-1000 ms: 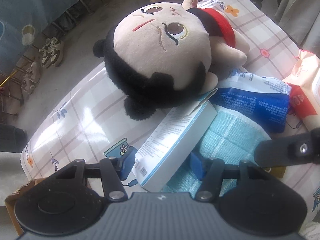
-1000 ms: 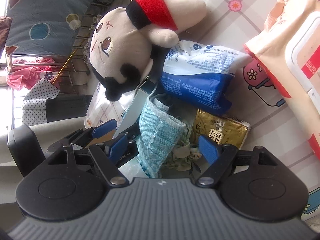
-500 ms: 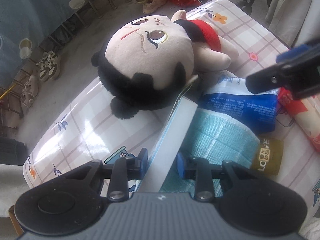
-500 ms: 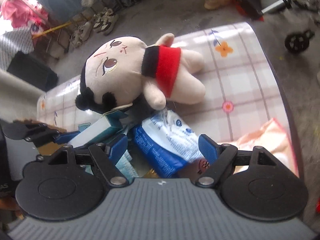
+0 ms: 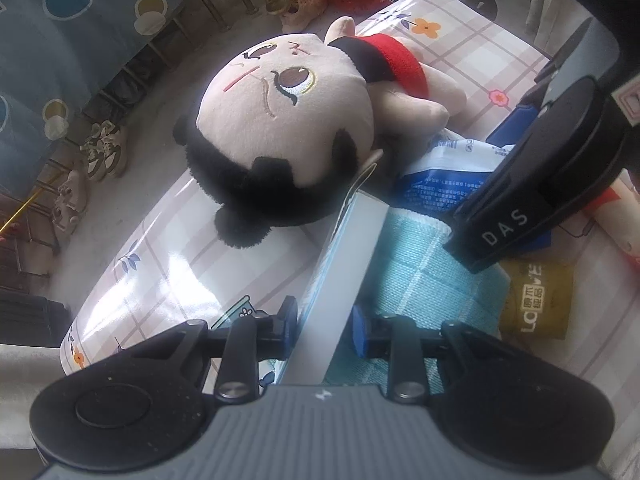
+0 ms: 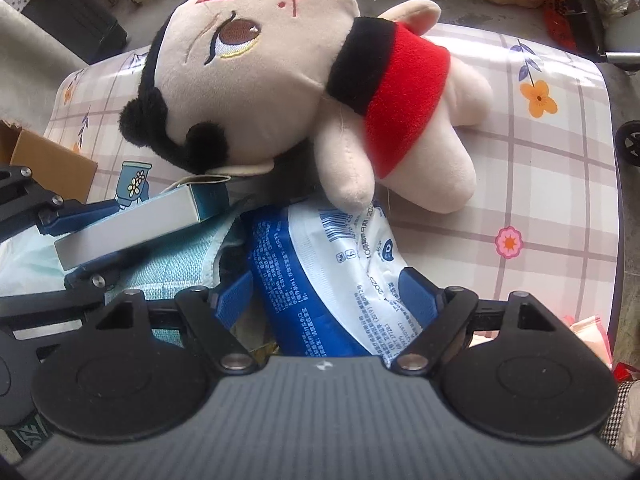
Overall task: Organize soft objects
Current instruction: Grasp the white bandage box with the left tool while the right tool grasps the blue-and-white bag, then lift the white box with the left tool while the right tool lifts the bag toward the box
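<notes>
The left claw (image 5: 325,330) grips one flat white cardboard box with a teal edge (image 5: 340,284), its blue pads pressed on the box's two broad faces; the box stands on edge and runs forward from the claw, its far end touching the black hair of the plush doll. Just beside the box, under its right side, lies one folded light-blue woven cloth (image 5: 420,276).

The right claw (image 6: 326,300) stands open, its blue fingers on either side of one blue-and-white plastic pouch (image 6: 340,272), which lies between them; whether the pads touch the pouch cannot be told. In the left view this claw's black body covers part of the pouch.

To the right of the cloth sits one small gold foil packet (image 5: 536,300). Beyond the pouch lies one large beige plush doll with black hair and a red-and-black collar (image 6: 272,64), on its side, one arm resting on the pouch's far end. Everything rests on the surface (image 6: 552,184), covered with a pale checked cloth with flower prints. A brown cardboard box (image 6: 52,164) stands at its left edge.
</notes>
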The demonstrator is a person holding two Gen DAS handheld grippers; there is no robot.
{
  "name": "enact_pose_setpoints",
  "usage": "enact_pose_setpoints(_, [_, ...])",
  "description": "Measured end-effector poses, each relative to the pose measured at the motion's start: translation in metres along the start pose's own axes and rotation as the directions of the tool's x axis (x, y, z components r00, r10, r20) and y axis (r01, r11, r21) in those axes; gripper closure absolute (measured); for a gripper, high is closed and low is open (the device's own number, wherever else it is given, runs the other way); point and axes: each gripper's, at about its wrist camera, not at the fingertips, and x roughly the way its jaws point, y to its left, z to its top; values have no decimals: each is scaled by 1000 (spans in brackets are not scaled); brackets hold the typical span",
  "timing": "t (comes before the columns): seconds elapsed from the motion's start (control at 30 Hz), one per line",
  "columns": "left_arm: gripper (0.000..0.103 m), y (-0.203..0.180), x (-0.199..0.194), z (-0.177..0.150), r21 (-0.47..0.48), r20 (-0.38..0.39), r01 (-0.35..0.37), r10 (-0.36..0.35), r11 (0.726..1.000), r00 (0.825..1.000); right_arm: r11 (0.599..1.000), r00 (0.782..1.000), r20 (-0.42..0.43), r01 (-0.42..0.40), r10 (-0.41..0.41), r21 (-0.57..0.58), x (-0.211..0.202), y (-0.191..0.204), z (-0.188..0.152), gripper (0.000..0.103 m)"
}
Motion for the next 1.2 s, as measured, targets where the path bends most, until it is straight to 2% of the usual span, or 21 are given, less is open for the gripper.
enact_pose_setpoints(0.23, [78,-7,-5,-2,15,19,-15,15,1000,1000,999,1000,12,0,0,-35,-5,0,-5,51])
enact_pose_setpoints(0.33, [79,-10,-13,-3,35,46,-25,24,999,999,1000,1000,22,0,1,-15,-10,-1,-10,57])
enact_pose_setpoints(0.57, [83,-18,-33,-2,81,93,-40,32,996,995,998,1000,18,-26,25,60,-34,-9,-28,59])
enact_pose_setpoints(0.83, [83,-30,-63,15,97,138,6,-19,995,990,979,998,57,-47,36,199,-72,-32,-39,59])
enact_pose_setpoints(1.0, [83,-33,-79,35,59,163,65,-74,996,984,955,994,102,-63,35,289,-104,-56,-43,59])
enact_pose_setpoints(1.2, [83,-33,-100,66,3,238,73,-72,997,969,935,984,180,-79,17,347,-143,-84,-28,59])
